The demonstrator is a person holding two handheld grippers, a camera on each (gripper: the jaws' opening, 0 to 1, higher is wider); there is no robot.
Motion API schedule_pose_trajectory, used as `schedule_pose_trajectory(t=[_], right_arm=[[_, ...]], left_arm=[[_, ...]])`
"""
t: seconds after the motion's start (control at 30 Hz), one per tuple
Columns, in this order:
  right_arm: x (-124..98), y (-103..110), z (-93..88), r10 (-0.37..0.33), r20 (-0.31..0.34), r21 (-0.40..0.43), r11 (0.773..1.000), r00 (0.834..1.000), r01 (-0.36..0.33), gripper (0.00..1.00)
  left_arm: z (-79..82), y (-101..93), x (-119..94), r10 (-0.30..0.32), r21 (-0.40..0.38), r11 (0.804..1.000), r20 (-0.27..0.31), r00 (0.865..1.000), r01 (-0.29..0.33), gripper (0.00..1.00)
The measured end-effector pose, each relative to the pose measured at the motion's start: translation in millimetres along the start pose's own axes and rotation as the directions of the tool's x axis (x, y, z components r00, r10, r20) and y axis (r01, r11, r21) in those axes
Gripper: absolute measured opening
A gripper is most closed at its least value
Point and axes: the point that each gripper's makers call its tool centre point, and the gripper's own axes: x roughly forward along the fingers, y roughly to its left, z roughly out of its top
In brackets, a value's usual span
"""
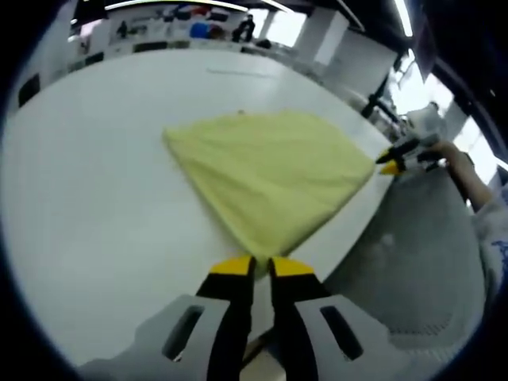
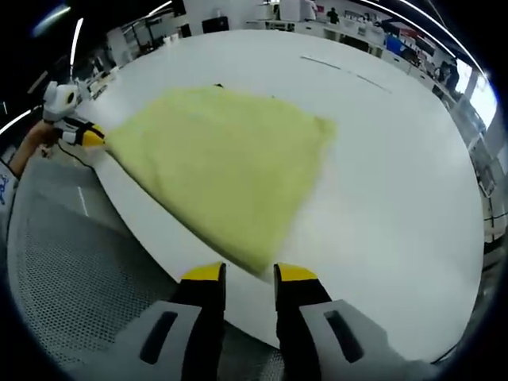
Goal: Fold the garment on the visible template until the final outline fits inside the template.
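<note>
The left gripper, jaws nearly together, sits at the near corner of the yellow garment; whether it pinches cloth I cannot tell. The right gripper stands slightly open at the other near corner, holding nothing. Lift both corners evenly. The white tabletop offers room beyond; its near edge is close.

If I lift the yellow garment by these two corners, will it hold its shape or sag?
The garment will likely sag: it lies flat with soft, rounded edges, so it looks like floppy cloth. It is probably light, being thin against the table. With the left gripper and right gripper at opposite corners, the middle would droop between them.
</note>
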Motion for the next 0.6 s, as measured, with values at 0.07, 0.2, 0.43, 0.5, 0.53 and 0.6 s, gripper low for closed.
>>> schedule_pose_trajectory(t=[0.07, 0.2, 0.43, 0.5, 0.53, 0.6], right_arm=[[0.0, -2.7, 0.1, -0.005, 0.008, 0.013, 1.0, 1.0, 0.005, 0.16], [1.0, -2.9, 3.5, -0.001, 0.029, 0.037, 0.999, 1.0, 0.0, 0.13], [4.4, -4.2, 1.3, -0.007, 0.006, 0.028, 1.0, 1.0, 0.007, 0.06], [5.0, -4.4, 2.2, -0.008, 0.007, 0.016, 1.0, 1.0, 0.008, 0.06], [5.2, -4.3, 2.1, -0.007, 0.005, 0.013, 1.0, 1.0, 0.007, 0.06], [5.8, -5.1, 2.0, -0.008, 0.001, 0.013, 1.0, 1.0, 0.008, 0.05]], left_arm=[[0.6, 0.1, 0.0, 0.001, 0.0, 1.0, -0.001, 1.0, -0.001, 0.03], [2.1, -0.5, 0.2, -0.001, 0.005, 1.0, -0.002, 1.0, 0.001, 0.02], [1.7, 0.4, 0.0, 0.0, 0.015, 1.0, -0.011, 1.0, 0.0, 0.0], [1.7, 0.3, 0.0, -0.001, 0.015, 1.0, -0.012, 1.0, 0.002, 0.0], [1.6, 0.6, -0.1, -0.001, 0.016, 1.0, -0.013, 1.0, 0.001, 0.0], [1.8, 1.1, -1.0, 0.001, 0.015, 1.0, -0.014, 1.0, -0.001, 0.0]])
